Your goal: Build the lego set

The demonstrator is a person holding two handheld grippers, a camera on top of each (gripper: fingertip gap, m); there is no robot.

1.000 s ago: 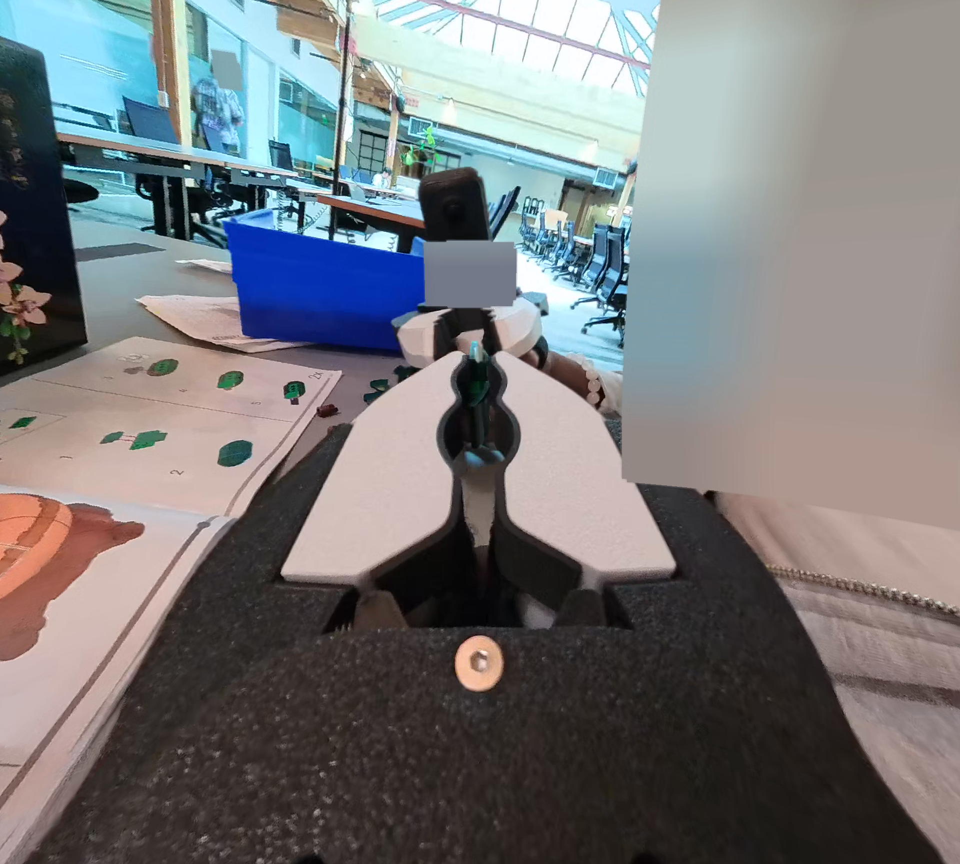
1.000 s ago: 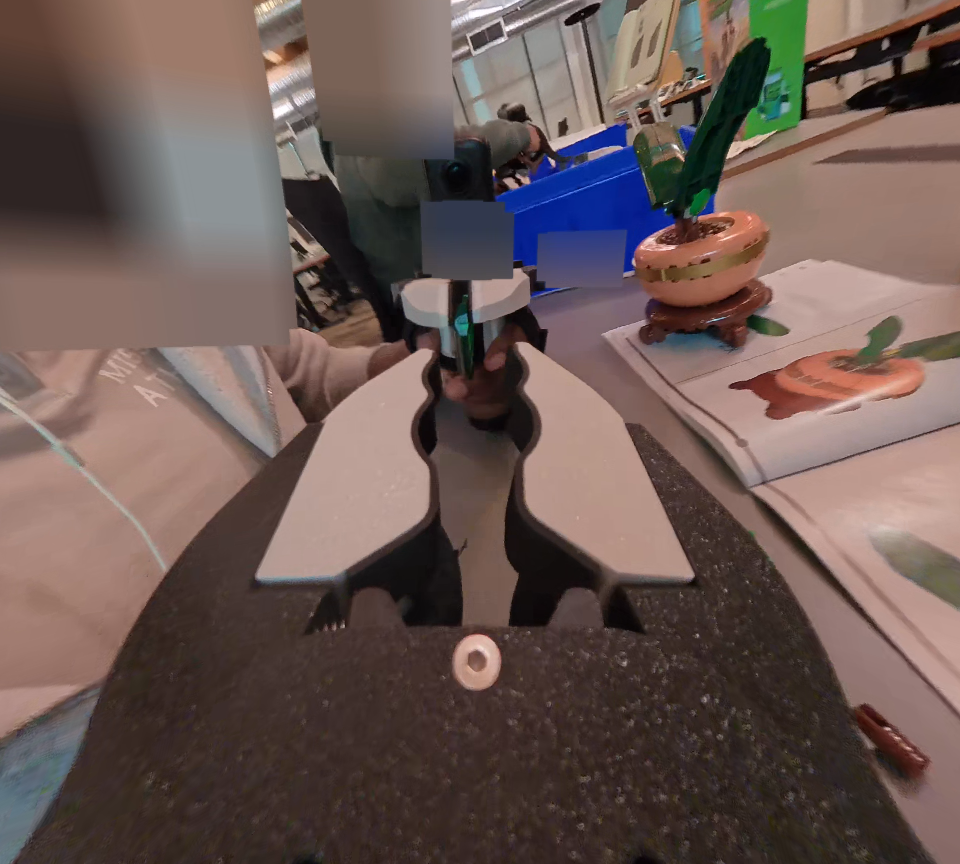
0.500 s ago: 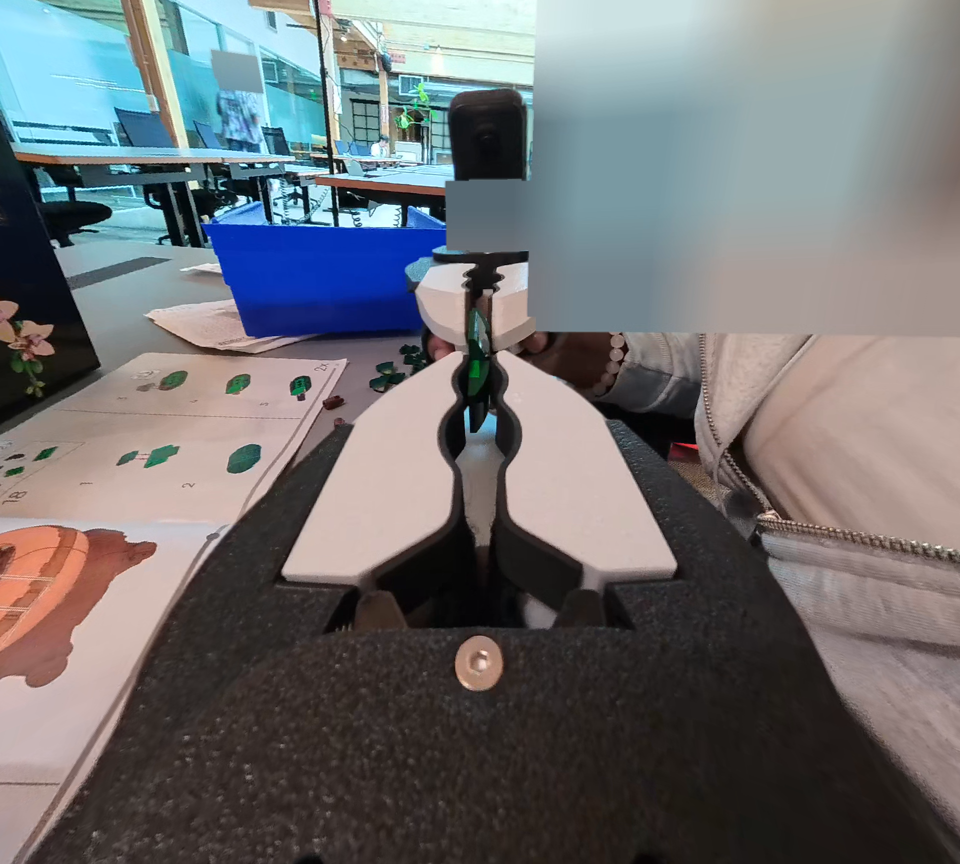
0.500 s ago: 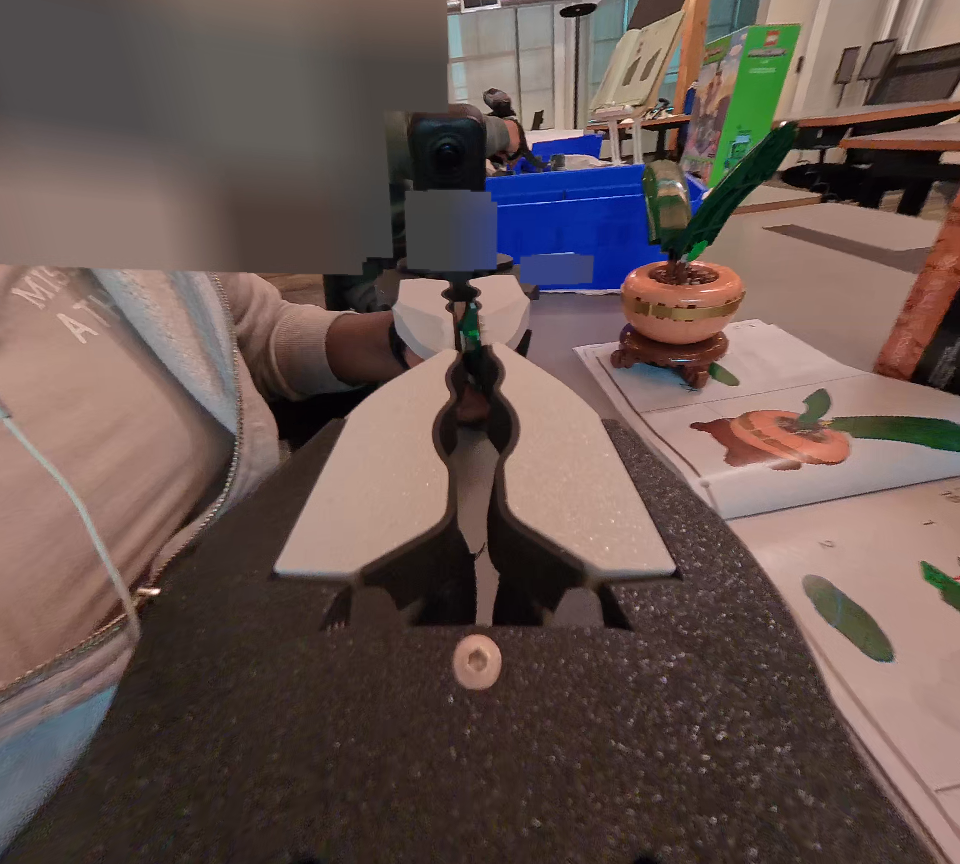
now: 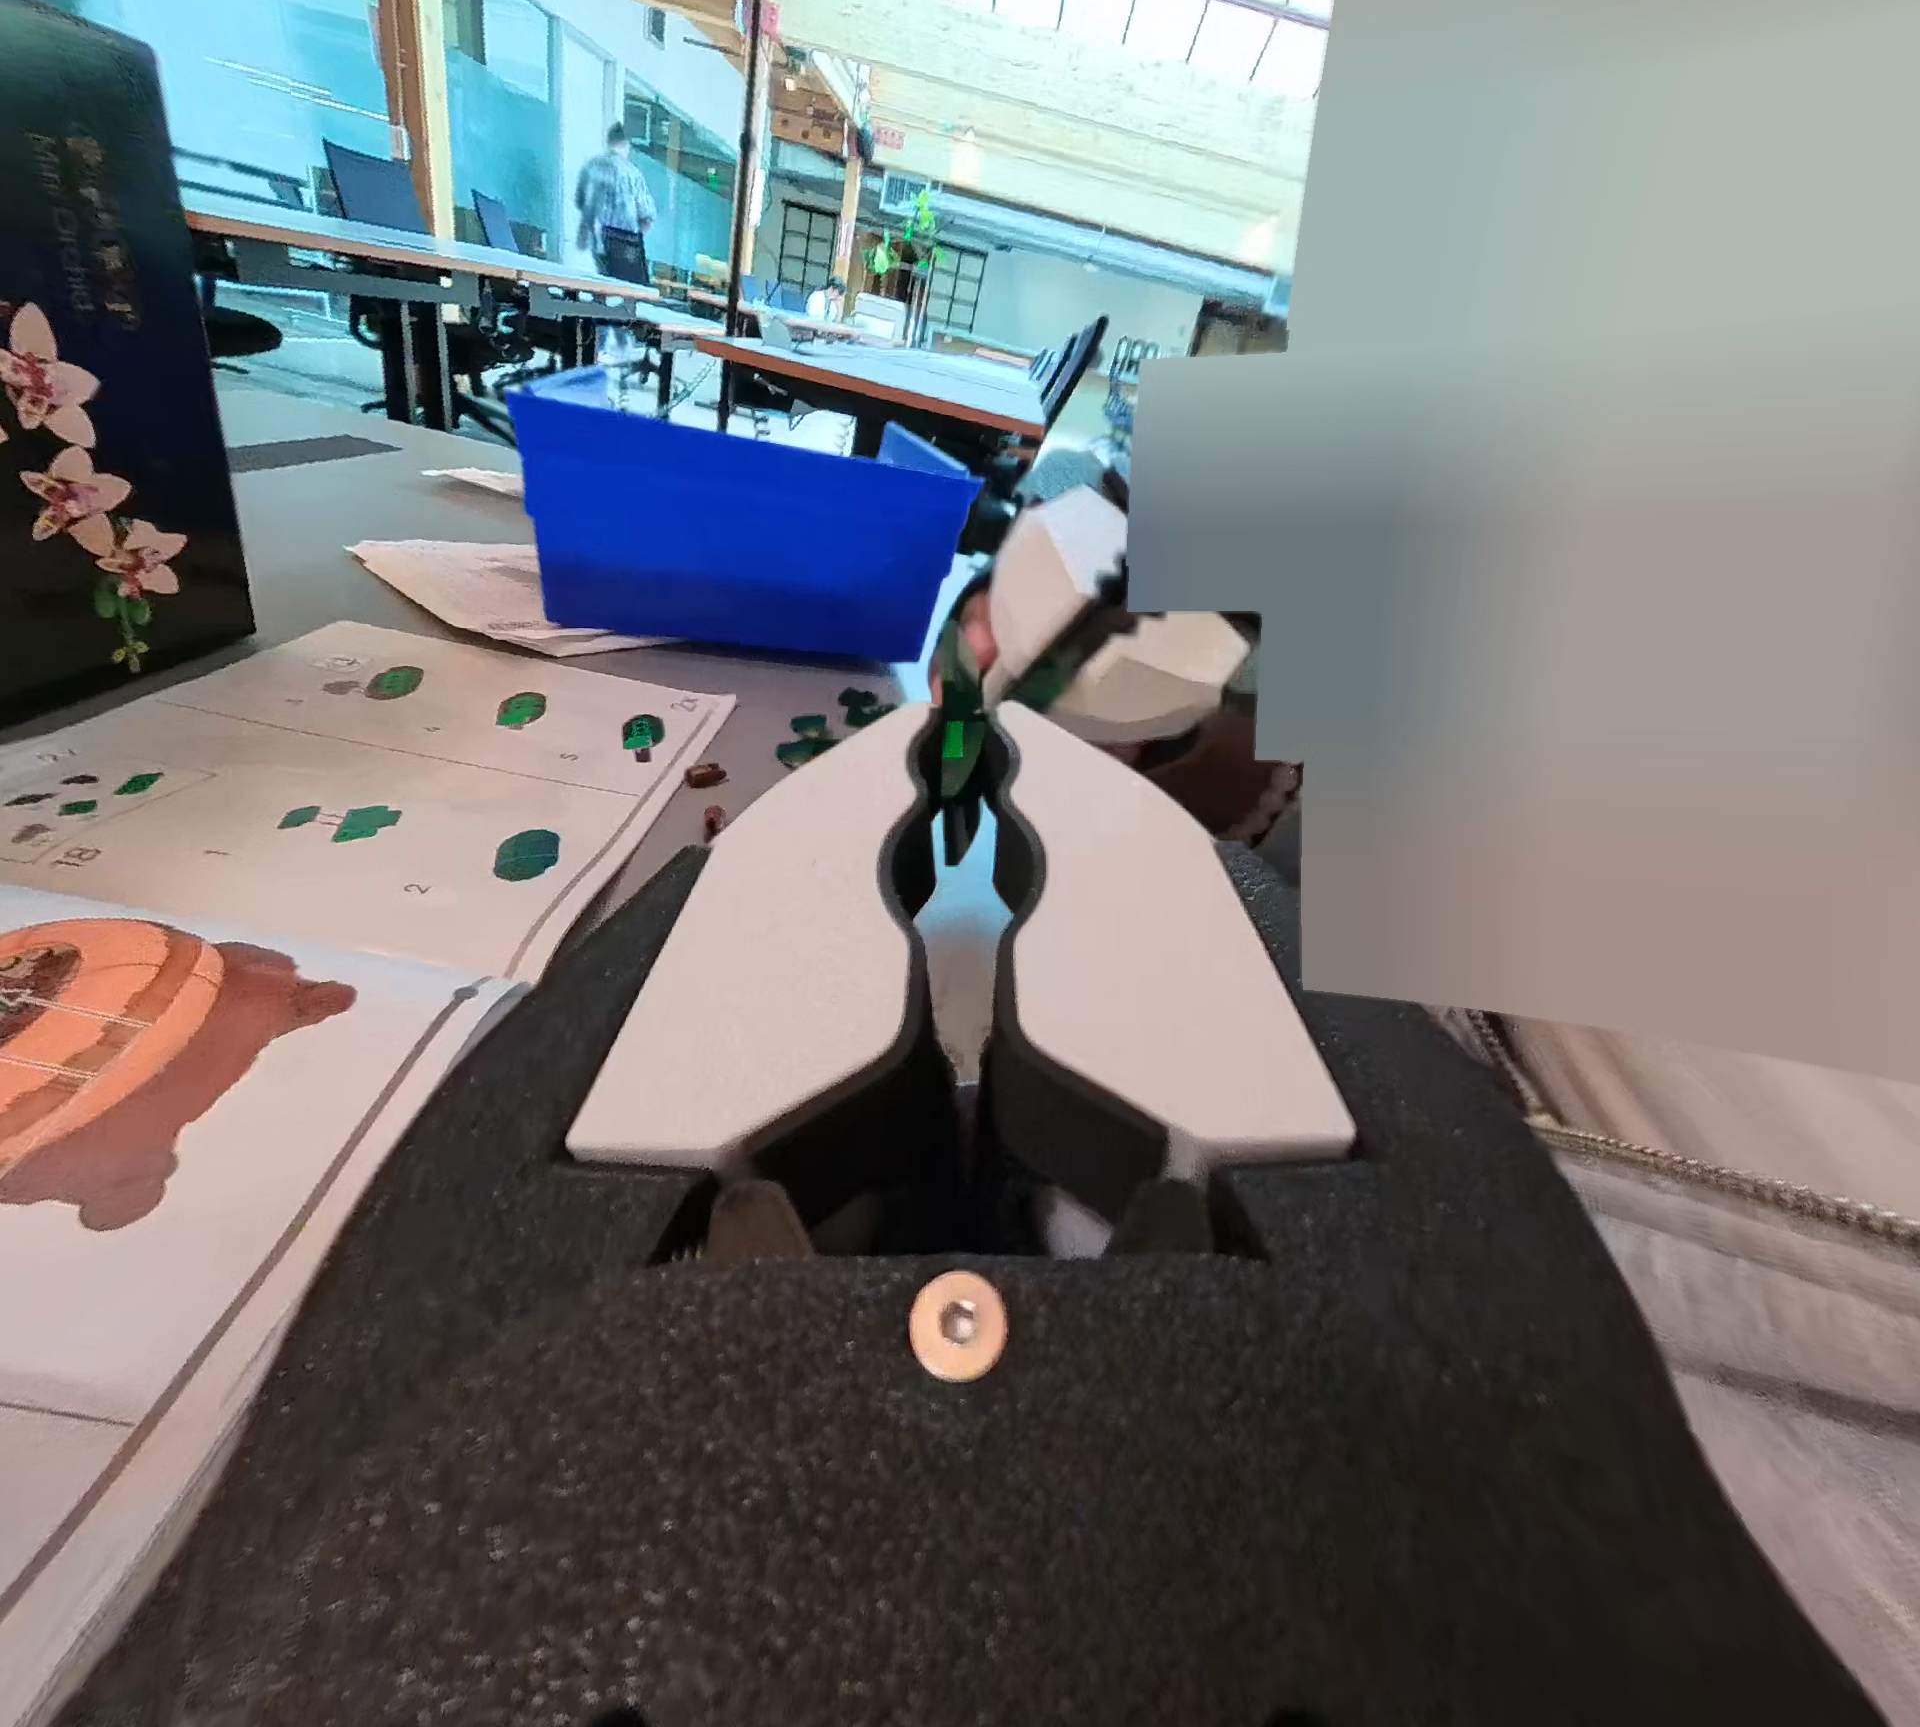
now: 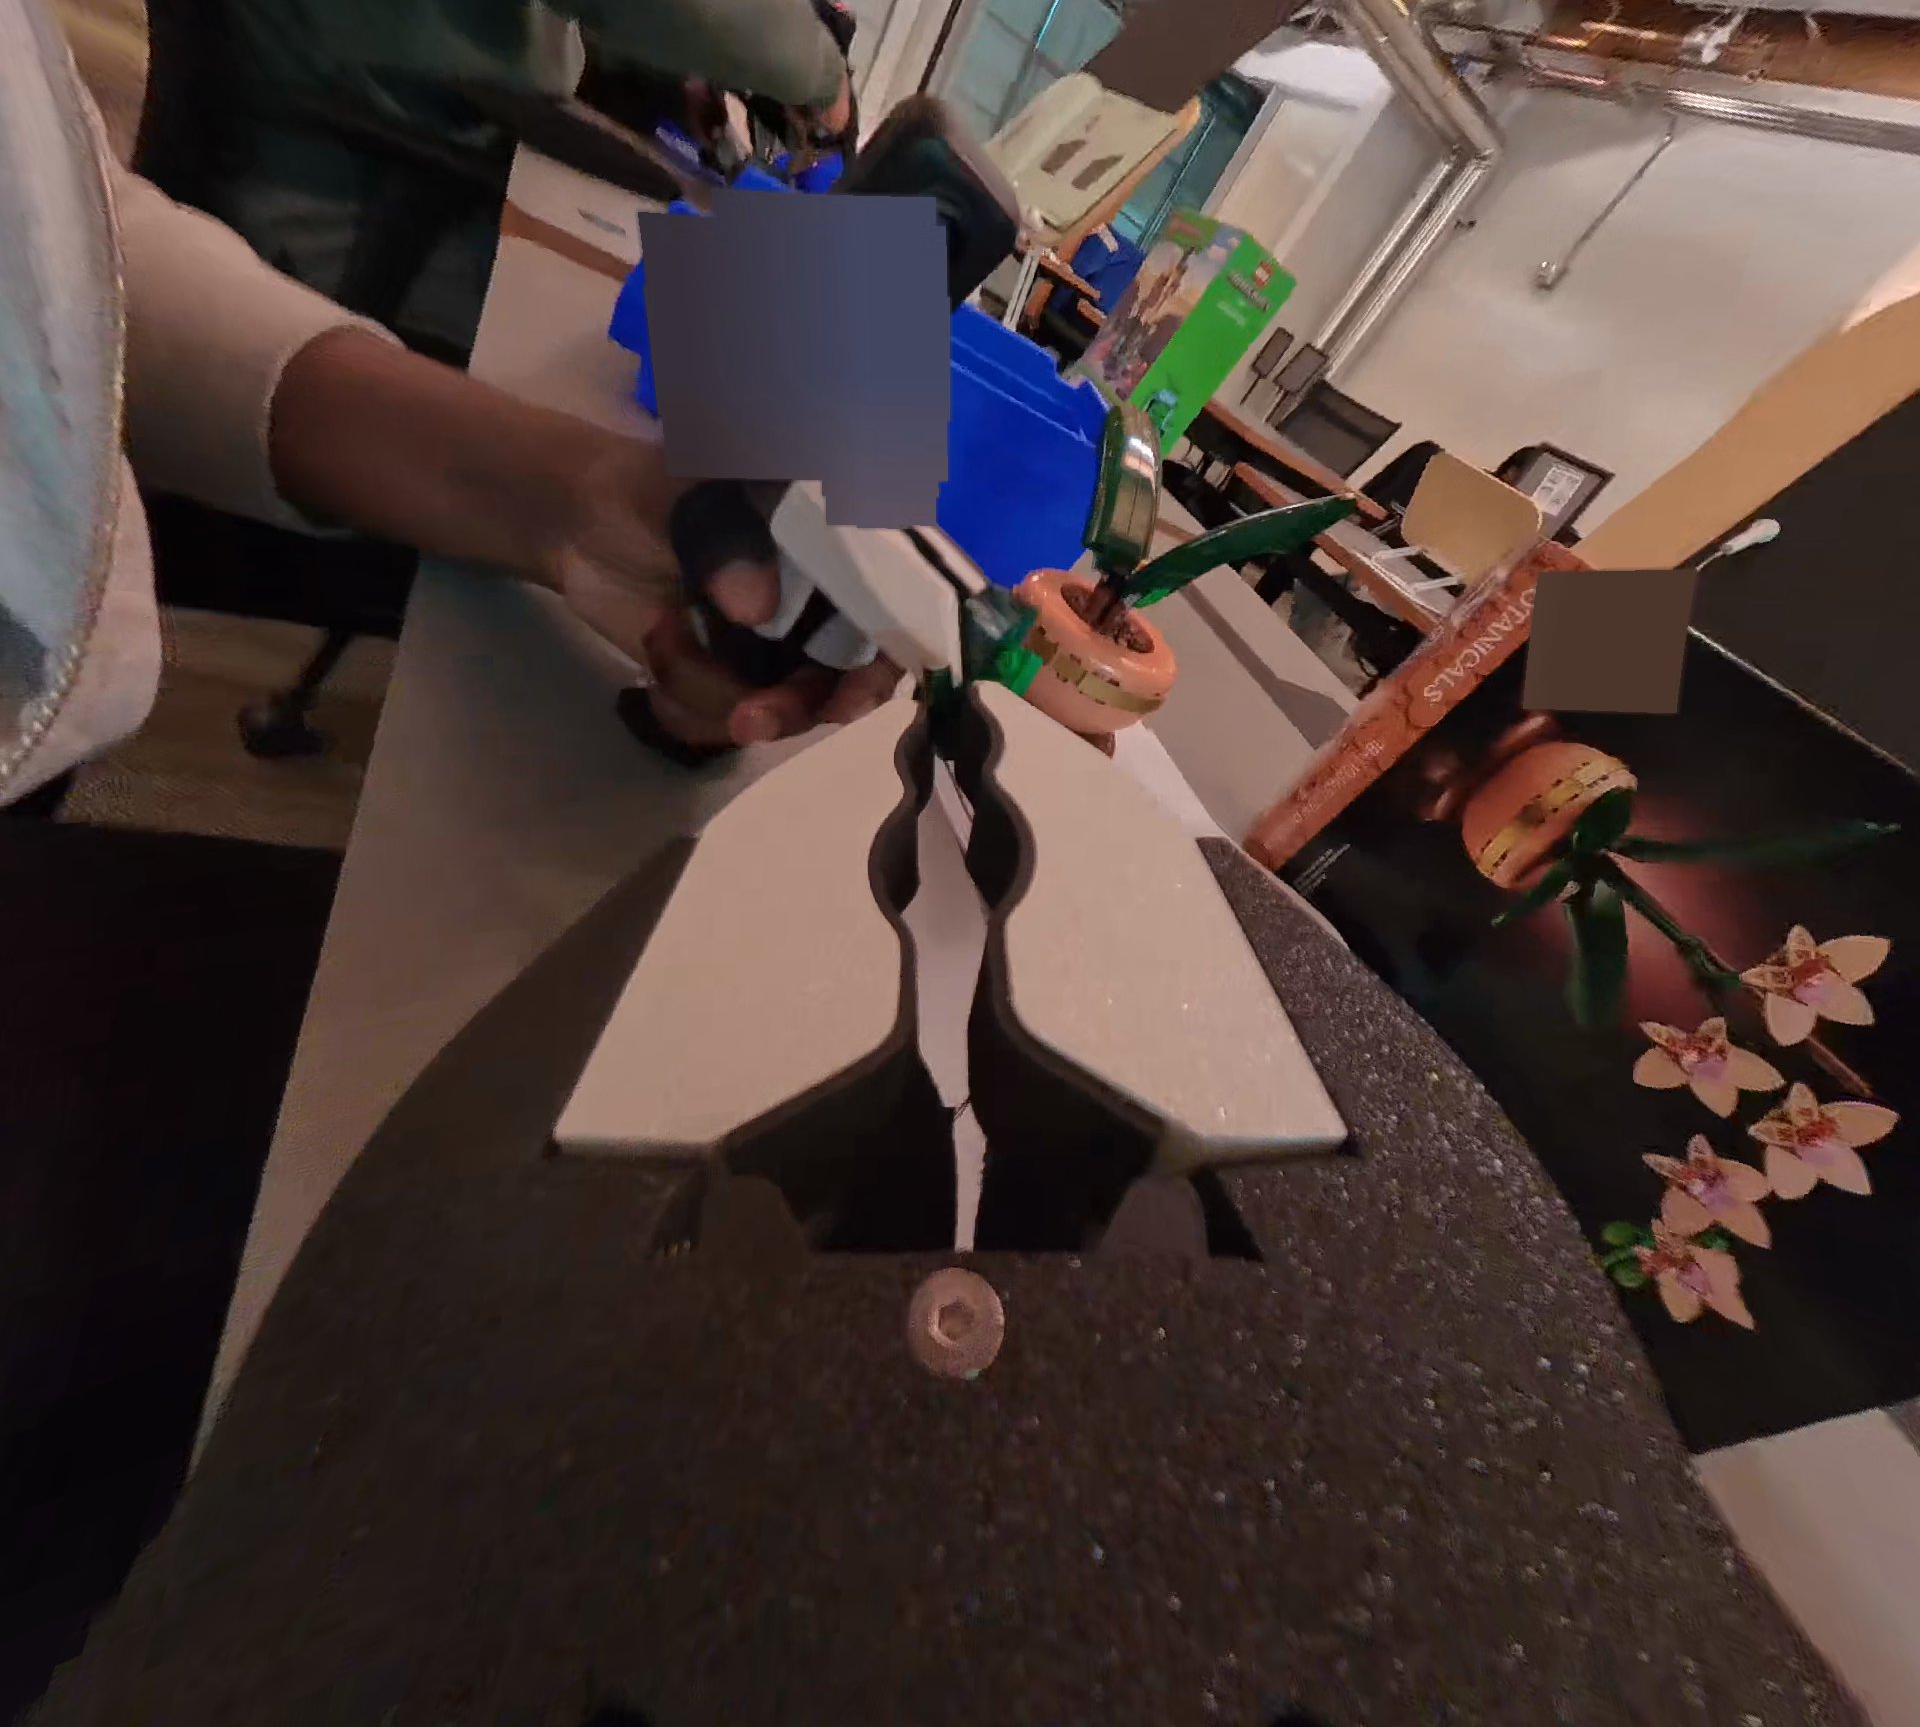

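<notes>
My left gripper (image 5: 958, 727) is shut on a small green leaf piece (image 5: 954, 742) held above the table. My right gripper (image 6: 943, 711) is shut on a dark green leaf piece (image 6: 987, 633). The two grippers meet tip to tip, and the pieces touch between them. The right gripper (image 5: 1101, 638) shows tilted in the left wrist view. The left gripper (image 6: 862, 576), held by a hand, shows in the right wrist view. The peach pot model (image 6: 1101, 664) with green leaves stands on the table behind the tips.
An open instruction booklet (image 5: 343, 794) lies at the left. Loose green pieces (image 5: 821, 732) and small brown pieces (image 5: 707, 775) lie beside it. A blue bin (image 5: 727, 534) stands behind. A dark orchid box (image 6: 1662, 1002) stands at the right, also in the left wrist view (image 5: 94, 430).
The right gripper has rolled and swung, so its view now tilts toward the pot and the orchid box. Both grippers stay shut and tip to tip, and the right gripper now looks tilted from the left.
</notes>
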